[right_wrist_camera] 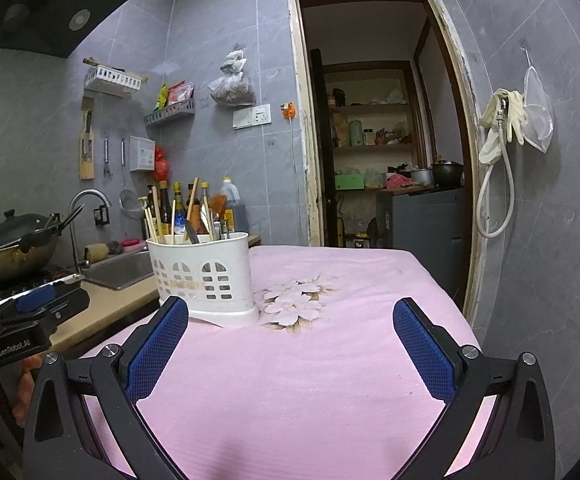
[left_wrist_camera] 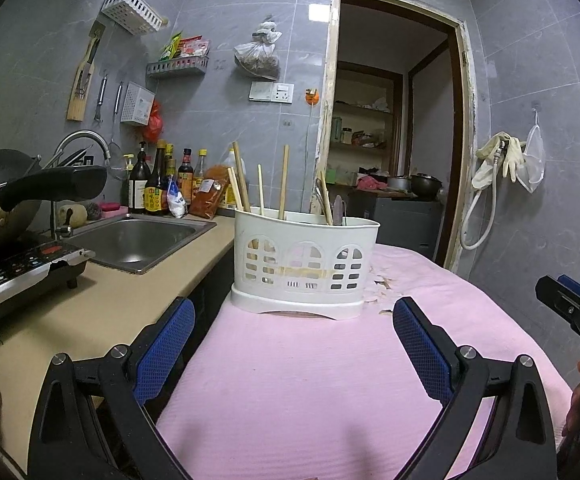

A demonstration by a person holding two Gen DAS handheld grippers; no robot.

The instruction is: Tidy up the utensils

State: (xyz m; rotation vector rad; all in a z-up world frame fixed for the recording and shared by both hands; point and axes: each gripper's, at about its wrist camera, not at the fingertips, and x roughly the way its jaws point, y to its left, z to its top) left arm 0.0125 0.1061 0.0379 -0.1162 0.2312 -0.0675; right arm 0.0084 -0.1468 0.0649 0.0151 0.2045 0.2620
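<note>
A white plastic utensil holder stands on the pink cloth, at its left edge. Several wooden chopsticks stand in its left compartments, and a few metal utensils in the right one. My left gripper is open just in front of the holder, nothing between its blue pads. My right gripper is open too, farther back and to the right of the holder, with its left fingertip overlapping the holder's base in view. Each gripper shows at the edge of the other's view.
A beige counter to the left carries a steel sink, an induction cooker with a lidded wok, and sauce bottles. A flower print marks the cloth. An open doorway lies beyond.
</note>
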